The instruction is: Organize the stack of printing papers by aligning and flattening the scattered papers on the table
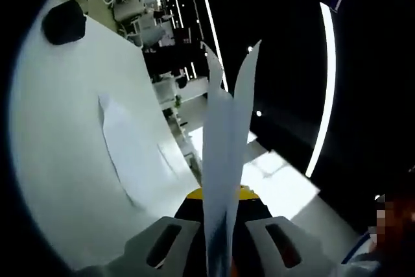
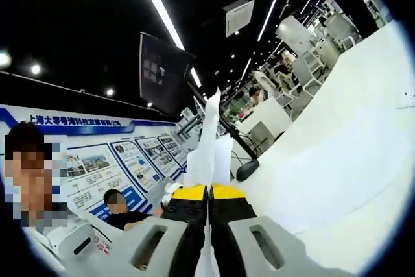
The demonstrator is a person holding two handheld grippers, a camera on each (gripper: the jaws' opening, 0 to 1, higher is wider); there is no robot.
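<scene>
You have thin white printing sheets [image 1: 224, 160] lifted edge-on off the white table [image 1: 65, 160], left gripper [image 1: 219, 251] and right gripper [image 2: 209, 238] both clamped on them. One sheet [image 1: 133, 150] lies behind; next, lower them squarely onto it.

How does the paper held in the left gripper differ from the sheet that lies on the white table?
The held paper stands on edge between the jaws of the left gripper, lifted off the table; the lying sheet rests on it. The held paper splits into two spread tips; the lying sheet looks single and slightly curled. Both are plain white.
</scene>
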